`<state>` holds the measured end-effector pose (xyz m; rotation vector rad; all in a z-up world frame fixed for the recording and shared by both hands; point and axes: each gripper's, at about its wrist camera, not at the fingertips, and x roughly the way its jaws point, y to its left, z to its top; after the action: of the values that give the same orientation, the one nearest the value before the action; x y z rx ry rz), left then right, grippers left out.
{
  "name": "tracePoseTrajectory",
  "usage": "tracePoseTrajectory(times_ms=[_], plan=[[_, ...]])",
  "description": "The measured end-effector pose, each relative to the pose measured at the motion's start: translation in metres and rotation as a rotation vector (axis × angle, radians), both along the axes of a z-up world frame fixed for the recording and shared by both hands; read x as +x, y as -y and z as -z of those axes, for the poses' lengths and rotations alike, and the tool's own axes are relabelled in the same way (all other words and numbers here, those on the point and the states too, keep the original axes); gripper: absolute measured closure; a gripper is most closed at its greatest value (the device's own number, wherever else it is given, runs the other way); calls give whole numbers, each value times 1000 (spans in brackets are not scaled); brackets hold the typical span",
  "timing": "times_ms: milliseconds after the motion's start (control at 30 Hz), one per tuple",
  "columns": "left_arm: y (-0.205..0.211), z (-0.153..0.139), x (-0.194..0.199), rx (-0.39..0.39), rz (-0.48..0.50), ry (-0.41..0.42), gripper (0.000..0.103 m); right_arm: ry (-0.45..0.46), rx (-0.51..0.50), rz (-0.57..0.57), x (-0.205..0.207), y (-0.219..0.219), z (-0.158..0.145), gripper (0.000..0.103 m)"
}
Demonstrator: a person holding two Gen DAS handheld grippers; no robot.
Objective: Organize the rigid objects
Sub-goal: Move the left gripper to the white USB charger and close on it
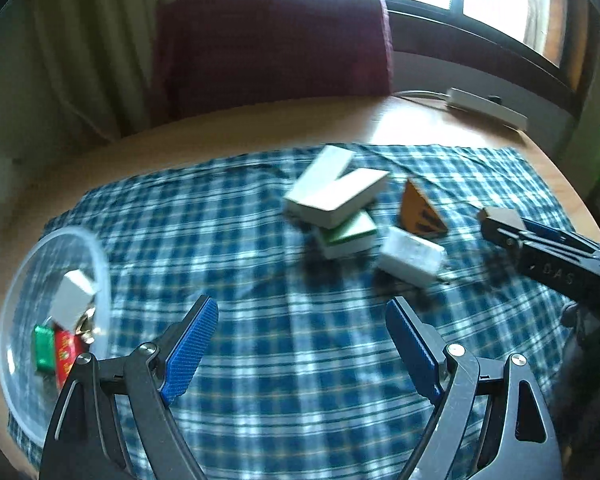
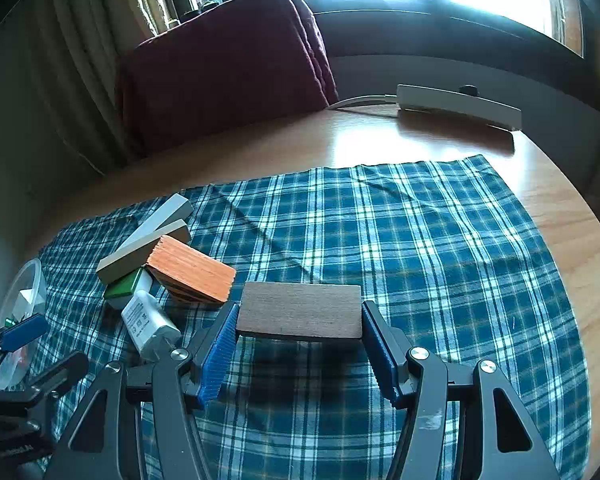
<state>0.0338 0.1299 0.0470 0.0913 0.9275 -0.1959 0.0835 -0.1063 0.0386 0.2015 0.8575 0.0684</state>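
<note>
My right gripper (image 2: 300,306) is shut on a brown wooden block (image 2: 300,312), held flat just above the checked cloth (image 2: 420,240). To its left lies a pile: an orange wedge (image 2: 192,270), a white plug adapter (image 2: 148,320), a green-and-white block (image 2: 124,284) and two long pale blocks (image 2: 140,256). My left gripper (image 1: 300,302) hangs open over bare cloth, short of that pile (image 1: 340,200), with nothing between its fingers. A clear plastic bowl (image 1: 100,264) at the left holds a white block (image 1: 74,294) and small green and red pieces.
A chair draped in dark red fabric (image 1: 272,40) stands behind the round wooden table (image 2: 380,140). A white power strip (image 2: 456,106) with its cable lies at the table's far right edge. Bare cloth stretches to the right of the pile.
</note>
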Motion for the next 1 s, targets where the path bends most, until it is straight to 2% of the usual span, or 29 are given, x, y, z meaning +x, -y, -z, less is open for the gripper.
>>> tracePoseTrajectory(times_ms=[433,833,1000], plan=[[44,11,23,-43,139,-50,17,-5,27,40,-4,17,-2,40],[62,30,43,-11,148,-87,16,-3,32,45,-4,19,-3,39],[62,31,44,-17,149,-71,16,-3,30,47,-4,16,-2,39]])
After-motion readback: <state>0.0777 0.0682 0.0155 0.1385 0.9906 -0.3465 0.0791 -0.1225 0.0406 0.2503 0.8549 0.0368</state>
